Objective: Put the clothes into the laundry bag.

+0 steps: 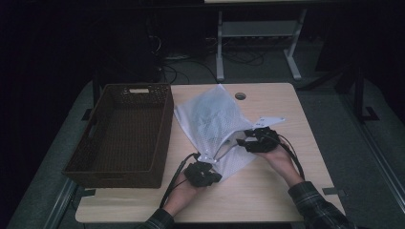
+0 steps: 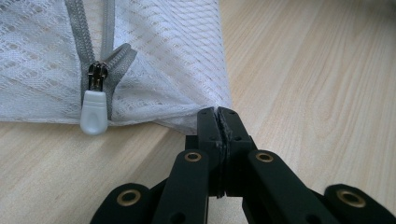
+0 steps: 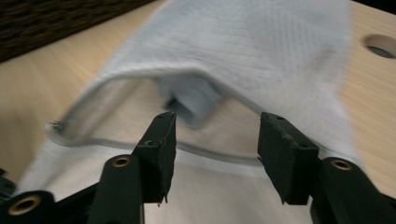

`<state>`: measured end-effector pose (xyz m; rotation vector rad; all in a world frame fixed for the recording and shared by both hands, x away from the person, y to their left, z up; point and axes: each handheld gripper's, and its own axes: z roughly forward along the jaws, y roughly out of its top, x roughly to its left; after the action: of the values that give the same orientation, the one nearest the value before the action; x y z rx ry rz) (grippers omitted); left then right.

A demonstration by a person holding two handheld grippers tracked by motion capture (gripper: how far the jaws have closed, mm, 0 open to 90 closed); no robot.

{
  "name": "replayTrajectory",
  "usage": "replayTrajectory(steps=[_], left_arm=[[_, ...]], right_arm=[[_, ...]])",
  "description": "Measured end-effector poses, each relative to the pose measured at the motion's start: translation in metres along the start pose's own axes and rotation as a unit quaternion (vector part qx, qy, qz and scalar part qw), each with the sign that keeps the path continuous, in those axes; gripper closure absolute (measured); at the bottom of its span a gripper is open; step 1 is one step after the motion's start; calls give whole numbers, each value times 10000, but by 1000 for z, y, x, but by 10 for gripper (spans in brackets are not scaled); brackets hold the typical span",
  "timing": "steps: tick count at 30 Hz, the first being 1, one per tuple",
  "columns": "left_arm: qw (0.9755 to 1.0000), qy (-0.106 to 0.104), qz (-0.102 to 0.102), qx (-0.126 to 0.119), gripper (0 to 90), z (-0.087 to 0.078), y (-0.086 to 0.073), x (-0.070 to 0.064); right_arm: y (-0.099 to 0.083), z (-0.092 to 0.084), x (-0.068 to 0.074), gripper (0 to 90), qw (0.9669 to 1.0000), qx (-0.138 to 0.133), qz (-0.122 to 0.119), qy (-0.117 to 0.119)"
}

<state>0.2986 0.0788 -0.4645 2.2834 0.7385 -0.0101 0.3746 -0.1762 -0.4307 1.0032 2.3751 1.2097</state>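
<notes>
Left gripper [image 2: 218, 116] is clamped tight on the near corner of the mesh bag [image 1: 215, 124], which lies just right of the basket [image 1: 122, 133]. Right gripper [image 3: 212, 154] stands half open at the unzipped mouth, gripping nothing, I think; the picture is blurred. Next I'd catch the upper lip and lift.

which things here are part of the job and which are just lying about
In the job: mesh bag, its zip pull, left gripper shut on the bag's corner, right gripper open at the bag's mouth.
Lying about: basket, table.
</notes>
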Motion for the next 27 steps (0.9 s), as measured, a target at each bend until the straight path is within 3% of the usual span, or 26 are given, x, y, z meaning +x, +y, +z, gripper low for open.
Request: replayTrajectory(steps=[7, 12, 19, 25, 27], left_arm=[[10000, -9, -7, 1, 890, 0, 0, 0], [10000, -14, -6, 1, 890, 0, 0, 0], [10000, -4, -4, -3, 888, 0, 0, 0], [10000, -11, -14, -8, 888, 0, 0, 0], [10000, -9, -13, -4, 888, 0, 0, 0]], right_arm=[[-18, -13, -44, 425, 9980, 154, 225, -567], [-30, -12, -64, 416, 9969, 225, 435, -612], [-44, -1, -77, 426, 9969, 342, 495, -514], [-51, 4, -79, 585, 9964, 456, 396, -597], [-50, 3, -78, 700, 9962, 491, 375, -619]])
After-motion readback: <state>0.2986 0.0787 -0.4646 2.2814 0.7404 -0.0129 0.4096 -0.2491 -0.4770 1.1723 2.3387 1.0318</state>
